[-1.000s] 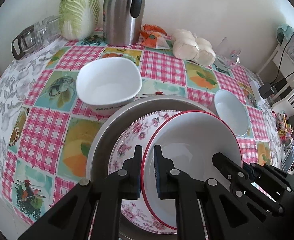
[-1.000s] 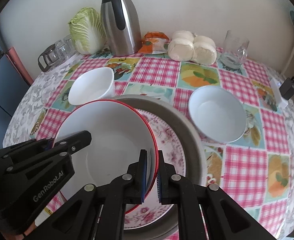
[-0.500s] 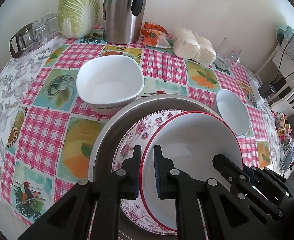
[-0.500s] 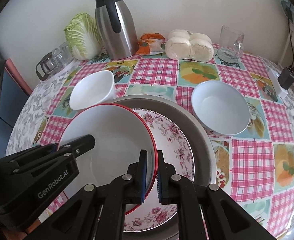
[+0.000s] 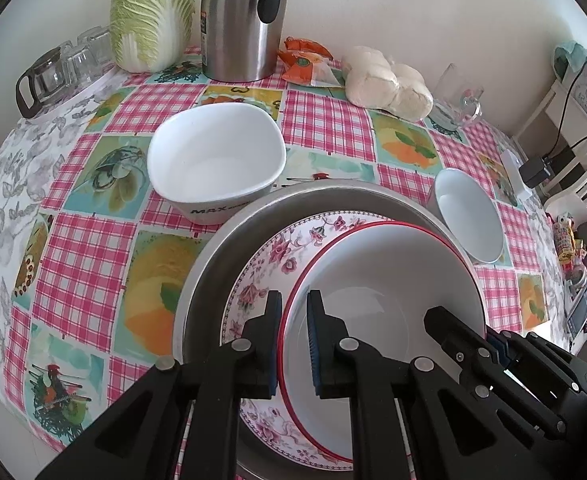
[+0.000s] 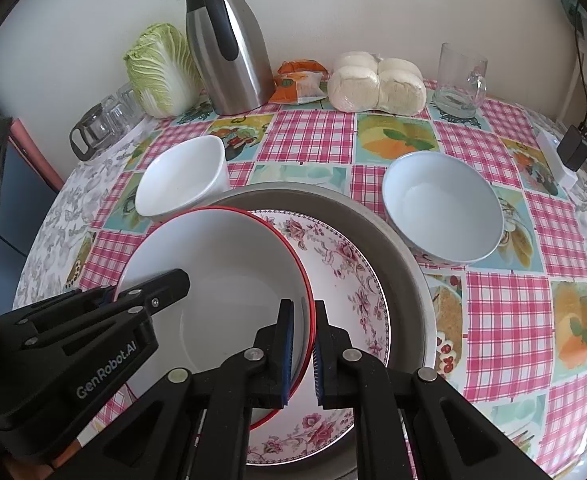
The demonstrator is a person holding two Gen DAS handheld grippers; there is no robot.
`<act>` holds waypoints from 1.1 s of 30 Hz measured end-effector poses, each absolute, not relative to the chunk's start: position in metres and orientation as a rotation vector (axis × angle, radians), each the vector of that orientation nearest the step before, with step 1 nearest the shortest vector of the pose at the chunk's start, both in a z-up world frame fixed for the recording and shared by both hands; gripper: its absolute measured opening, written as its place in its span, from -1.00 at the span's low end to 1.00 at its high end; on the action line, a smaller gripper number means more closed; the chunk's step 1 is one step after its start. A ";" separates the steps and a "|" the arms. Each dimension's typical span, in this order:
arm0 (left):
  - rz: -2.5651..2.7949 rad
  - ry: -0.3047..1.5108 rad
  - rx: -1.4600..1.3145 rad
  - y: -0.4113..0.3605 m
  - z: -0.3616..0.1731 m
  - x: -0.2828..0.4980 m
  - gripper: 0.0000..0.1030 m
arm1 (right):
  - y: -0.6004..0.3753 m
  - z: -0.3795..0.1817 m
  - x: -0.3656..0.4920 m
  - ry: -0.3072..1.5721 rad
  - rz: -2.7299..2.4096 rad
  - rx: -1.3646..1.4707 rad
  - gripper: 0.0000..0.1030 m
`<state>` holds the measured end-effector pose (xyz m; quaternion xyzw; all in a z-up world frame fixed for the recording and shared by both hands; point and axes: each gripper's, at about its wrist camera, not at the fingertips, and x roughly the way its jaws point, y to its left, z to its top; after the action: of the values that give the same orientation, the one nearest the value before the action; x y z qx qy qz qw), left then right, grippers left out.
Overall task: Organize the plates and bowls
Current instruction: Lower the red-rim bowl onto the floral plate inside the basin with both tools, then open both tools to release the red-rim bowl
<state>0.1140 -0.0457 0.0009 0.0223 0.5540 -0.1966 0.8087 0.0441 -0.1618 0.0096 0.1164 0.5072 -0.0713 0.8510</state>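
A white bowl with a red rim sits over a floral plate inside a wide metal basin. I cannot tell whether the bowl touches the plate. My left gripper is shut on the bowl's left rim, one finger inside and one outside. My right gripper is shut on the opposite rim. A square white bowl stands behind the basin at the left. A round white bowl stands at the right.
Along the wall stand a cabbage, a steel thermos jug, an orange packet, wrapped buns and a glass mug. A glass pot and glasses sit far left. A charger and cables lie at the table's right edge.
Both grippers keep their hold on the red-rimmed bowl. The right wrist view has shifted a little; the bowl stays about where it was over the plate.
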 end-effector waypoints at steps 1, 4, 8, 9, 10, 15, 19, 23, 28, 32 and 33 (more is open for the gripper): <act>-0.421 1.185 0.050 -0.046 0.001 0.114 -0.78 | -0.162 0.009 0.044 1.070 -0.151 0.247 -0.80; -0.422 1.187 0.059 -0.048 -0.001 0.114 -0.78 | -0.162 0.007 0.044 1.076 -0.155 0.251 -0.80; -0.426 1.195 0.065 -0.049 -0.003 0.114 -0.78 | -0.164 0.006 0.045 1.080 -0.153 0.256 -0.80; -0.427 1.197 0.067 -0.049 -0.004 0.114 -0.79 | -0.164 0.006 0.045 1.081 -0.154 0.259 -0.80; -0.428 1.199 0.071 -0.049 -0.005 0.115 -0.78 | -0.164 0.005 0.045 1.082 -0.157 0.260 -0.80; -0.436 1.210 0.074 -0.049 -0.008 0.116 -0.78 | -0.164 0.003 0.046 1.090 -0.158 0.257 -0.77; -0.442 1.219 0.067 -0.049 -0.010 0.118 -0.78 | -0.164 0.002 0.047 1.088 -0.157 0.256 -0.76; -0.448 1.220 0.054 -0.049 -0.010 0.119 -0.78 | -0.165 0.002 0.048 1.083 -0.163 0.254 -0.76; -0.449 1.221 0.051 -0.048 -0.010 0.119 -0.78 | -0.165 0.002 0.048 1.083 -0.166 0.253 -0.76; -0.451 1.221 0.051 -0.048 -0.011 0.119 -0.78 | -0.165 0.002 0.048 1.082 -0.163 0.258 -0.76; -0.450 1.220 0.051 -0.048 -0.010 0.119 -0.77 | -0.165 0.002 0.048 1.082 -0.163 0.258 -0.76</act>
<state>0.1192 -0.0482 -0.0105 0.0237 0.5680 -0.2095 0.7955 0.0484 -0.1647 0.0021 0.1221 0.5132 -0.0773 0.8460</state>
